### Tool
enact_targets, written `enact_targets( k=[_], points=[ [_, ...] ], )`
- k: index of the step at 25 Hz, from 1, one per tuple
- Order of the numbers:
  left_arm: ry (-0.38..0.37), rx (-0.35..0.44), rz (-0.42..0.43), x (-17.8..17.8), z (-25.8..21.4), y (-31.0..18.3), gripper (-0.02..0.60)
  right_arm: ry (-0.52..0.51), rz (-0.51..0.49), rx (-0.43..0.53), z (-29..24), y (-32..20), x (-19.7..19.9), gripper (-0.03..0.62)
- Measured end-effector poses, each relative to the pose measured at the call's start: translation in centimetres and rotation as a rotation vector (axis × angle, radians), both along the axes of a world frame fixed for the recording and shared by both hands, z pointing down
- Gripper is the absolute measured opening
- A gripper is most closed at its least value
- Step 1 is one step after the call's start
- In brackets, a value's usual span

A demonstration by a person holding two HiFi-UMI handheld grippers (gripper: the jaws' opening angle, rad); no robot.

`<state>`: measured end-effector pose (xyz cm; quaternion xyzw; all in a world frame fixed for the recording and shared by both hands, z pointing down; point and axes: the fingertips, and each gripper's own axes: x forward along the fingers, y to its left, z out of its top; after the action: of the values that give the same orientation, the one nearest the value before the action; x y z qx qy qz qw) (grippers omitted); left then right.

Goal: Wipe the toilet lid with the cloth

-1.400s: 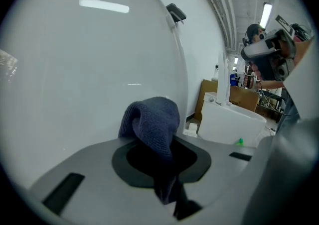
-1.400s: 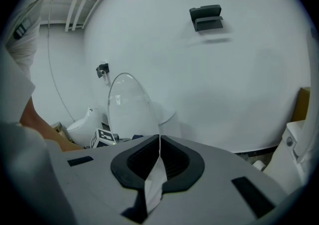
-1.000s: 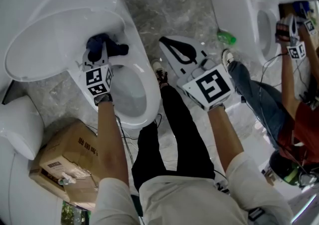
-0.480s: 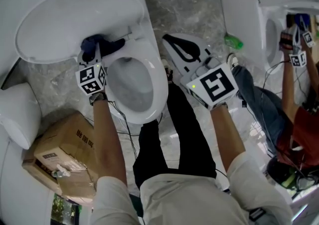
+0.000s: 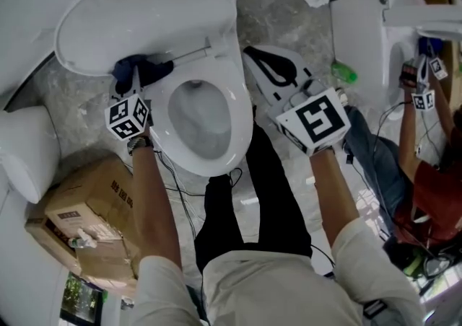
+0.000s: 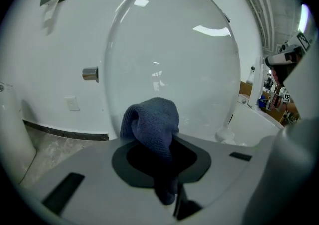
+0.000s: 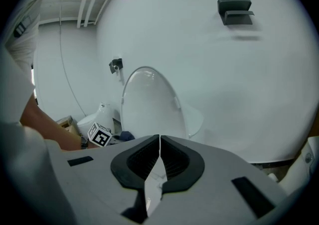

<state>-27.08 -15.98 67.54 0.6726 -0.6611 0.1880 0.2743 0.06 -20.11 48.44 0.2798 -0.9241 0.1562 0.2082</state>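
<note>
The white toilet lid stands raised behind the seat ring. A dark blue cloth is bunched at the lid's lower left edge, and my left gripper is shut on it. In the left gripper view the cloth bulges out of the left gripper, with the glossy lid close ahead. My right gripper hovers right of the seat, over the floor. In its own view the right gripper is shut and holds nothing, and the lid stands farther off.
A cardboard box lies on the floor at the left beside a white ceramic piece. A second toilet, a green bottle and another person's arm with grippers are at the right. Cables trail below the bowl.
My left gripper has carried the cloth leftward along the lid's lower edge, away from the hinge. The right gripper has drifted a little, still shut. The head view has shifted.
</note>
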Motion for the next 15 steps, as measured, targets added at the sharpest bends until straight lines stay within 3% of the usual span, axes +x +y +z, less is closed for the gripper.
enact_targets(
  k=[11,15],
  points=[
    [-0.011,0.064,0.035,-1.2,-5.4,-0.7,0.055,0.004,-0.064,0.045,-4.2,-2.1,-3.7,0.029],
    [-0.041,0.109,0.062,-1.5,-9.2,-1.4,0.055,-0.051,-0.068,0.053,-6.8,-3.6,-5.1,0.029]
  ],
)
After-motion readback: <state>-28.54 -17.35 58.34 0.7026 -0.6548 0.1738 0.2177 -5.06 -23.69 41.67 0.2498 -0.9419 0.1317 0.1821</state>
